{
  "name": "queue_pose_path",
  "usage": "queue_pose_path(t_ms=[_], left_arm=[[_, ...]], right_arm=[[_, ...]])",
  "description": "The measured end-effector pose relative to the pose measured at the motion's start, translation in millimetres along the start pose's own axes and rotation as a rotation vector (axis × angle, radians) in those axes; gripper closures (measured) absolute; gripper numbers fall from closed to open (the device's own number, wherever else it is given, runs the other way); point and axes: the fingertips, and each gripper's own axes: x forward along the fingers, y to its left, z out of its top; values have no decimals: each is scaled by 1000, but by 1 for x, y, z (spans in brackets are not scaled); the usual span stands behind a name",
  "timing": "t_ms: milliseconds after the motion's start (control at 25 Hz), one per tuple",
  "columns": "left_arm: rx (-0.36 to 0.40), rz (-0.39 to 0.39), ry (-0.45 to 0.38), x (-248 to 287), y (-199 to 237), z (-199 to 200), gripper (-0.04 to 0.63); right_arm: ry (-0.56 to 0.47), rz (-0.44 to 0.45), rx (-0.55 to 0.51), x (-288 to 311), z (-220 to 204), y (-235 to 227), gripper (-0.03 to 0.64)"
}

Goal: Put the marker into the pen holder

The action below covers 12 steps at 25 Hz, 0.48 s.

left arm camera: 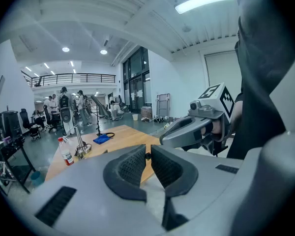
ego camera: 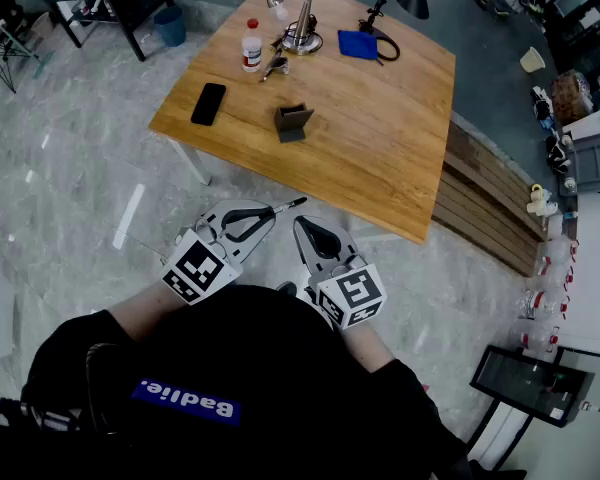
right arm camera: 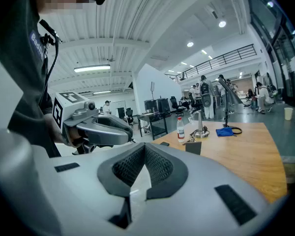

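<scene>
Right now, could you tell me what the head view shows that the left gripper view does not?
Only the head view shows the black phone on the table and the marker sticking out sideways from the left gripper. Only the left gripper view shows people standing in the hall behind, and the marker end-on between its nearly closed jaws. Both show the bottle, the blue cloth and the right gripper.

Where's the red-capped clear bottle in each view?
Head view: clear plastic bottle with red cap, upper area, left of centre, on the wooden table.
Left gripper view: bottle at far left, mid-height.
Right gripper view: bottle right of centre, mid-height.
Shared landmark: silver desk lamp beside it.
</scene>
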Motion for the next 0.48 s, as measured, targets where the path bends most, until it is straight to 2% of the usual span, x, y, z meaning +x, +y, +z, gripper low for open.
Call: queue_pose_path(t_ms=[480], left_arm=[[-3,16,28,15,-9,-2,554]], right_arm=[[-31,30,5,-17,2,-8,614]])
